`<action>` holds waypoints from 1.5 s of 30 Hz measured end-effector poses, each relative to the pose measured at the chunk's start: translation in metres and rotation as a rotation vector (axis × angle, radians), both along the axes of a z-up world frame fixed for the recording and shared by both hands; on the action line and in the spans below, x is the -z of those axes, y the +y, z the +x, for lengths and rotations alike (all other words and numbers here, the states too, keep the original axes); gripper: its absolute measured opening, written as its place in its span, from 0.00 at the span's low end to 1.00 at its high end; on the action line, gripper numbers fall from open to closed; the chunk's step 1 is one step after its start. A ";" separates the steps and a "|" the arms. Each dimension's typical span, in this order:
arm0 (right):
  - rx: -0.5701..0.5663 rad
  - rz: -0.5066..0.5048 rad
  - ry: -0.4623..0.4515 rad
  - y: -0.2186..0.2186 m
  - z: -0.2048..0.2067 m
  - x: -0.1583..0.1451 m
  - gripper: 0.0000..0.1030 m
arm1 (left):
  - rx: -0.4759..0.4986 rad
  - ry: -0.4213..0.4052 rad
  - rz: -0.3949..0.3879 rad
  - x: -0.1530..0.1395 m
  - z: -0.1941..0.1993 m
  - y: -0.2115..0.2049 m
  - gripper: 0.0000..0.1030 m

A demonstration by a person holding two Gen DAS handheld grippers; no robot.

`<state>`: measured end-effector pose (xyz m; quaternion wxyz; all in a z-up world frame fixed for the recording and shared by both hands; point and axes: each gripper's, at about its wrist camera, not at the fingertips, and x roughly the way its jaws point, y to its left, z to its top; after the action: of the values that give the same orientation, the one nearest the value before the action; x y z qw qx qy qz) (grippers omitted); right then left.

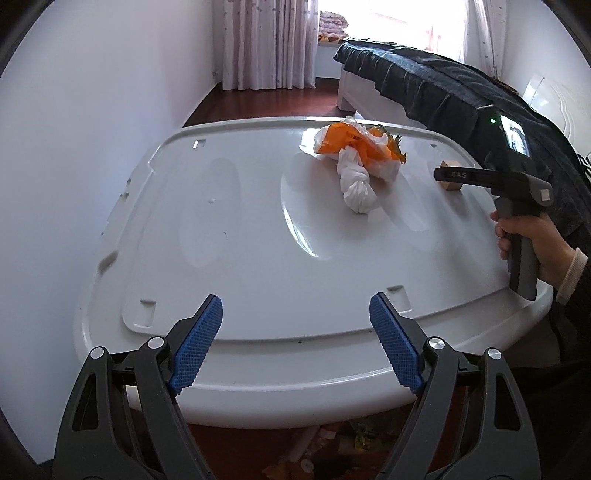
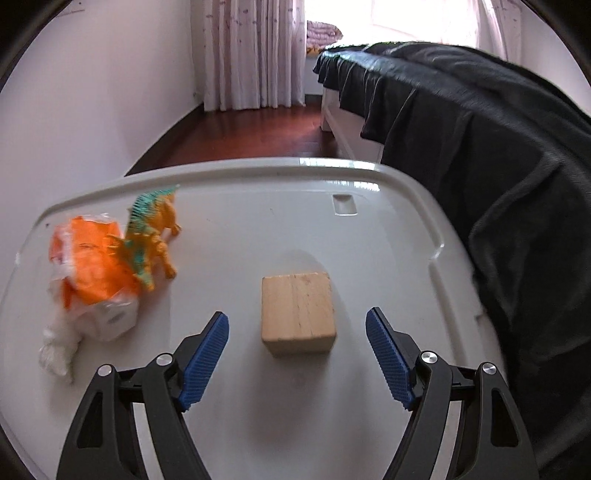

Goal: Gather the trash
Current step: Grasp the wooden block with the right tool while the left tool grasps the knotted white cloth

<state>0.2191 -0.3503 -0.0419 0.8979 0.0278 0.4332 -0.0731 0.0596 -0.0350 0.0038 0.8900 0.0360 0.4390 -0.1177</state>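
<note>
Only right view shows toy dinosaur whole, wood block before wide right claw, left claw wide.

Bright backlit window, glare on table, fisheye-curved edges, slight blur

I see a wooden block just ahead of my tool, a toy dinosaur ahead-left.

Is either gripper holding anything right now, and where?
Nothing held. Left gripper is open over the white table; right gripper is open, straddling the pale wooden block without touching.
</note>
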 end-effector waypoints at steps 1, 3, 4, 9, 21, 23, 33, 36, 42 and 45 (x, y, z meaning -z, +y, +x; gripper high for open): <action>-0.002 0.007 0.023 0.000 0.005 0.004 0.66 | 0.000 0.002 -0.001 0.001 0.001 -0.001 0.78; 0.001 -0.008 0.032 0.004 0.008 0.005 0.34 | 0.001 0.012 -0.005 0.004 0.003 -0.001 0.78; 0.006 0.008 0.039 0.004 0.007 0.006 0.34 | 0.000 0.014 -0.005 0.004 0.003 -0.001 0.78; 0.011 0.024 0.060 0.011 -0.007 0.001 0.33 | 0.001 0.019 0.003 0.011 0.001 -0.002 0.78; -0.088 0.184 -0.103 0.058 -0.103 -0.086 0.33 | 0.023 0.001 0.040 0.019 -0.006 -0.011 0.78; -0.108 0.187 -0.117 0.067 -0.119 -0.093 0.33 | 0.035 0.008 0.038 0.016 -0.003 -0.016 0.78; -0.104 0.128 -0.141 0.061 -0.140 -0.097 0.34 | 0.104 0.031 0.047 0.006 0.050 -0.068 0.78; -0.059 0.175 -0.152 0.041 -0.140 -0.098 0.34 | 0.114 0.057 0.026 0.008 0.069 -0.082 0.78; -0.014 0.279 -0.158 0.018 -0.141 -0.101 0.34 | 0.106 0.086 0.042 0.023 0.111 -0.109 0.78; -0.012 0.284 -0.161 0.017 -0.139 -0.103 0.34 | 0.093 0.091 0.075 0.033 0.131 -0.117 0.78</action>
<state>0.0805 -0.3333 0.0611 0.9172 0.1577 0.3659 -0.0031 0.1905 -0.1520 -0.0297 0.8608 0.0841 0.4808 -0.1438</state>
